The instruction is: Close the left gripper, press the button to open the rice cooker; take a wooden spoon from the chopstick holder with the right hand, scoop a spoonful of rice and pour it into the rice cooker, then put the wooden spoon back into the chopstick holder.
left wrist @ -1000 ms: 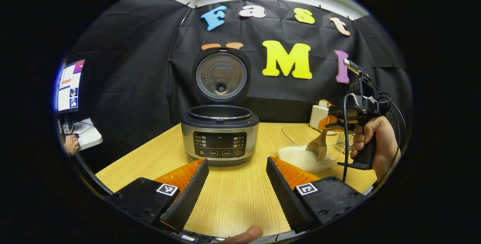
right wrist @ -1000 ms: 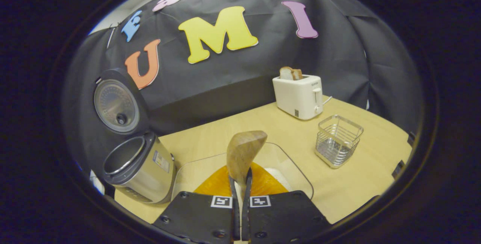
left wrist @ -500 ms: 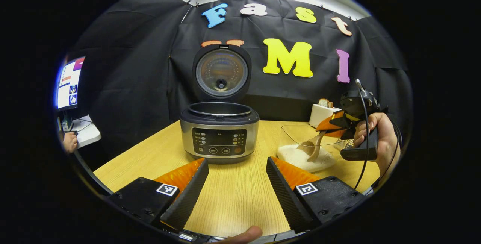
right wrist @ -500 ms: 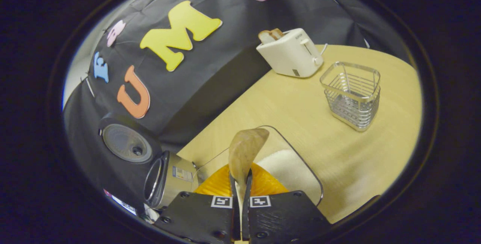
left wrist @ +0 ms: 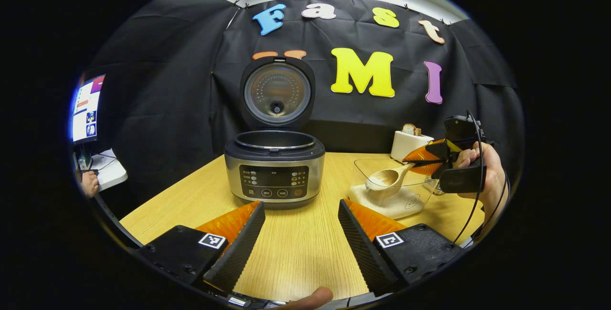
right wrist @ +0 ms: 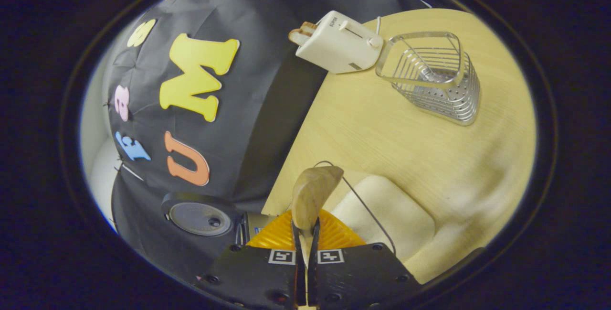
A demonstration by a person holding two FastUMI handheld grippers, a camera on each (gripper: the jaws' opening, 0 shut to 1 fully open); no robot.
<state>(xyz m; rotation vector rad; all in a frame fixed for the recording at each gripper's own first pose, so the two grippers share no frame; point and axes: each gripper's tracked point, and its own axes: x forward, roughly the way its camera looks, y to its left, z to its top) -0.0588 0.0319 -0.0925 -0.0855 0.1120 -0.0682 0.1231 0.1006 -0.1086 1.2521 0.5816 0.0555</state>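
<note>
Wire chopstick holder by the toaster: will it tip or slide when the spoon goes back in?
Probably slides: the silver wire chopstick holder looks light and stands empty on the smooth wooden table. Tipping seems less likely given its broad base, though a sideways knock from the wooden spoon at its rim might.

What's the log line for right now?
cooker: lid open | right tongs: shut on spoon, above rice bowl | left tongs: open, idle
</note>
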